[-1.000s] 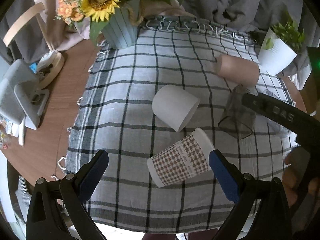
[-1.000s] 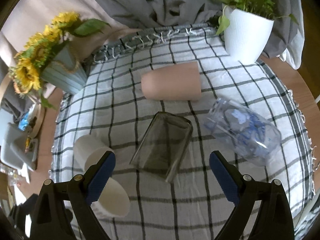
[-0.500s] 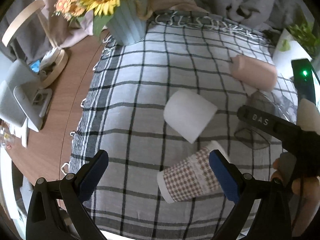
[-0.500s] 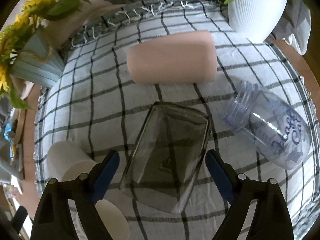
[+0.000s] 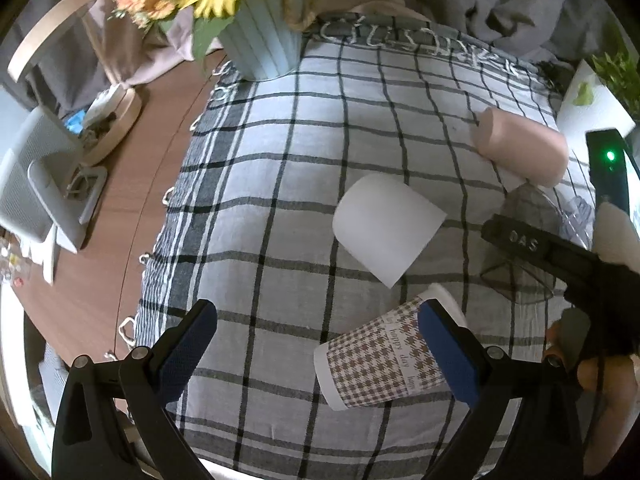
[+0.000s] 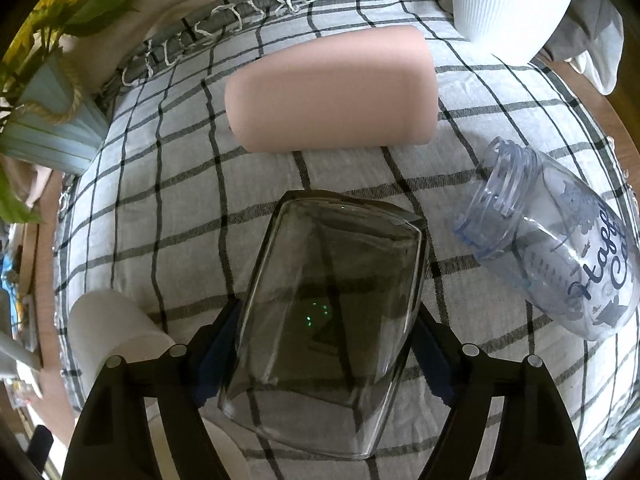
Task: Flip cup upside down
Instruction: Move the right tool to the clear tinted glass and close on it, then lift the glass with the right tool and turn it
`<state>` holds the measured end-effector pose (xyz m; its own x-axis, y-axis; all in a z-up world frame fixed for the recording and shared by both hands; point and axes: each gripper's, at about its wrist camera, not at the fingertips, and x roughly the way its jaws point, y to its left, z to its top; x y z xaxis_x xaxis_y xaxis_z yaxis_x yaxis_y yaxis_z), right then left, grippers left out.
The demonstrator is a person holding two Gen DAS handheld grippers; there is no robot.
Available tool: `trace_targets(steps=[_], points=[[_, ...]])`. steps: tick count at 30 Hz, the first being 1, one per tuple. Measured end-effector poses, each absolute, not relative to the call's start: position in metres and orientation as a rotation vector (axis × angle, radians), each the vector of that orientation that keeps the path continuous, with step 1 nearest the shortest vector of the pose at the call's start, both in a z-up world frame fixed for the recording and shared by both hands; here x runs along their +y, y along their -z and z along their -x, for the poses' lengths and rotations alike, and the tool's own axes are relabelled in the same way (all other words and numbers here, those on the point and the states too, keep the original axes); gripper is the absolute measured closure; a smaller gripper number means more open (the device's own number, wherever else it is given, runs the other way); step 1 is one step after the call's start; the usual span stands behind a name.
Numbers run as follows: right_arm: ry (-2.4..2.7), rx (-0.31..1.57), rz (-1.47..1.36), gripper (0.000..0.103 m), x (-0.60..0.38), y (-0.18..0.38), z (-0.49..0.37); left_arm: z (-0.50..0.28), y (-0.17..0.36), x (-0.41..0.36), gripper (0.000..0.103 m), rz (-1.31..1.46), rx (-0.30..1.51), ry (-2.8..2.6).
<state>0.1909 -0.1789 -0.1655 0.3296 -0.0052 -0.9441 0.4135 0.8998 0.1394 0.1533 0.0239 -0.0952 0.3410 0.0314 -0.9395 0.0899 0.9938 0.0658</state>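
Observation:
A smoky dark glass cup (image 6: pixel 328 320) lies on its side on the checked cloth (image 6: pixel 180 200), mouth toward me. My right gripper (image 6: pixel 320 364) has its blue pads on both sides of the glass, seemingly closed on it; it also shows in the left wrist view (image 5: pixel 520 240) beside the glass (image 5: pixel 516 276). My left gripper (image 5: pixel 320 344) is open and empty, held above the cloth, its right finger (image 5: pixel 448 352) in front of a houndstooth paper cup (image 5: pixel 384 360) lying on its side.
A white cup (image 5: pixel 388 228), a pink cup (image 6: pixel 332 88) and a clear printed bottle (image 6: pixel 560 252) lie on their sides. A sunflower vase (image 5: pixel 264 44) stands at the back left, a white plant pot (image 6: pixel 508 4) at the back right. Wooden table (image 5: pixel 132 184) on the left.
My right gripper has moved forward over the dark glass and narrowed its jaws around it. My left gripper has shifted left, so the paper cup now sits behind its right finger.

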Motion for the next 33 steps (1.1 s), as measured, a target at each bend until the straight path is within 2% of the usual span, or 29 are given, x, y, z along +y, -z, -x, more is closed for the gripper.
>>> trace_targets(steps=[11, 28, 33], points=[[0.22, 1.19, -0.342, 0.03, -0.182, 0.152, -0.173, -0.14, 0.09, 0.021, 0.001, -0.069, 1.216, 0.034], [0.183, 1.131, -0.331, 0.03, -0.193, 0.129, -0.107, -0.101, 0.082, 0.014, 0.001, -0.037, 1.208, 0.033], [0.172, 1.154, -0.352, 0.03, -0.196, 0.139, -0.09, -0.088, 0.083, 0.008, 0.001, -0.073, 1.21, 0.032]])
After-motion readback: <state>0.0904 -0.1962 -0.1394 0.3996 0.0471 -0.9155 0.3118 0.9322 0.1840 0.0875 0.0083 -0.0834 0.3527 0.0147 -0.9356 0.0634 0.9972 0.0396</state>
